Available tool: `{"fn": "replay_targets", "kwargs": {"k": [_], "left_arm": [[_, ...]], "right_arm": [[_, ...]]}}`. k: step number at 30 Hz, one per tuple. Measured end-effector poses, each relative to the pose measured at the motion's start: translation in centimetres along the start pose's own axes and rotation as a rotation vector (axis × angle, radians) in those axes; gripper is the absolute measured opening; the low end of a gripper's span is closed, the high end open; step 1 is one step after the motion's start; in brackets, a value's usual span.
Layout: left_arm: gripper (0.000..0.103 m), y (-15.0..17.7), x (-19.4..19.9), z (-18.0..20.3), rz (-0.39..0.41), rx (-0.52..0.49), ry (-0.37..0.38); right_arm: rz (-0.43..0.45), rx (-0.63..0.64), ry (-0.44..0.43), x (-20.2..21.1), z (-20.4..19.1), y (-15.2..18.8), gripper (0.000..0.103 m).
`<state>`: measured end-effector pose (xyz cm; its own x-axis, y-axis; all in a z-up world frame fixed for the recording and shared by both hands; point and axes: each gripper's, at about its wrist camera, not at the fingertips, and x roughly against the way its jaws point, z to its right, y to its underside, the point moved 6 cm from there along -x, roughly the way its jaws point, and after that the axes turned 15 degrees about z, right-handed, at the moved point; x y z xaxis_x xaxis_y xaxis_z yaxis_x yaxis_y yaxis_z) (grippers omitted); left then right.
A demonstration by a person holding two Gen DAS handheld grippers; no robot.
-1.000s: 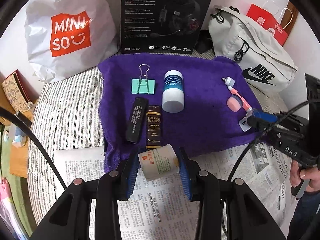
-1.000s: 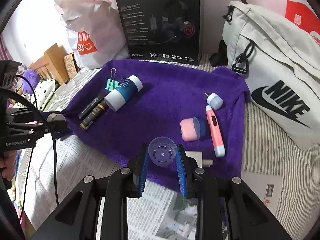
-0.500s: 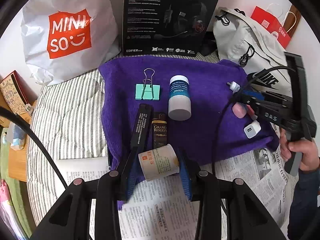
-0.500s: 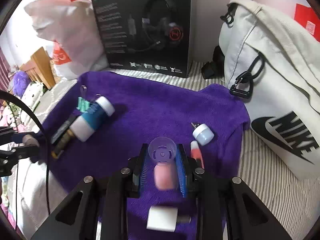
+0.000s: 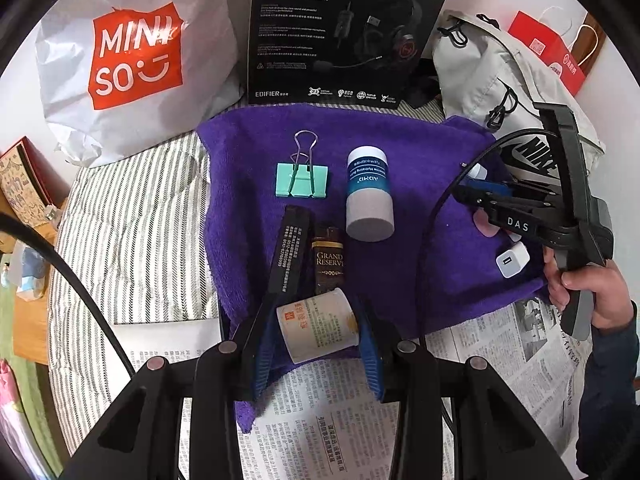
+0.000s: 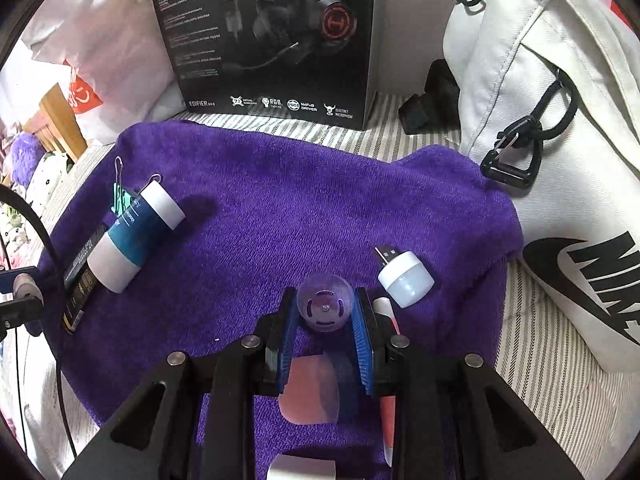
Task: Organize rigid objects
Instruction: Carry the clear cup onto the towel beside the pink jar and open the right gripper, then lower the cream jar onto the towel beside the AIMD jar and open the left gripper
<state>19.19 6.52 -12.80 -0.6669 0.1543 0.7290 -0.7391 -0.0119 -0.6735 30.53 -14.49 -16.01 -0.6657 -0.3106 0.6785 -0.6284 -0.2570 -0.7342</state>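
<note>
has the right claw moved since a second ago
Yes. In the left wrist view the right claw has gone from the towel's near right corner, by the newspaper, up toward the Nike bag, over the purple towel.

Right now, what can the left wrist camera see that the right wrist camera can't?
Only the left wrist view shows the left hand-held gripper holding a cream bottle, the newspaper and a hand.

Only the right wrist view shows the right hand-held gripper holding a clear round cap, and the USB plug on the little white light.

Both show the purple towel, blue-and-white bottle and headset box.
</note>
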Motion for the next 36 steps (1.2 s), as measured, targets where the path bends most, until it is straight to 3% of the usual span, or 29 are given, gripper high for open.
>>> {"fn": "replay_targets", "kwargs": {"k": [5,20,36], "left_arm": [[0.036,0.1,-0.1,0.2,-0.005,0.000,-0.002],[0.036,-0.2,-1.1,2.9,-0.021,-0.035,0.003],[0.036,-0.9,-3.3,5.3,-0.027,-0.063,0.031]], "right_arm": [[-0.016,-0.007,-0.034,0.2,-0.3,0.1,0.042],[0.087,-0.010,-0.058,7.7,-0.5,-0.1,0.050],[0.055,-0.066,-0.038,10.0,1.4,4.0,0.050]]}}
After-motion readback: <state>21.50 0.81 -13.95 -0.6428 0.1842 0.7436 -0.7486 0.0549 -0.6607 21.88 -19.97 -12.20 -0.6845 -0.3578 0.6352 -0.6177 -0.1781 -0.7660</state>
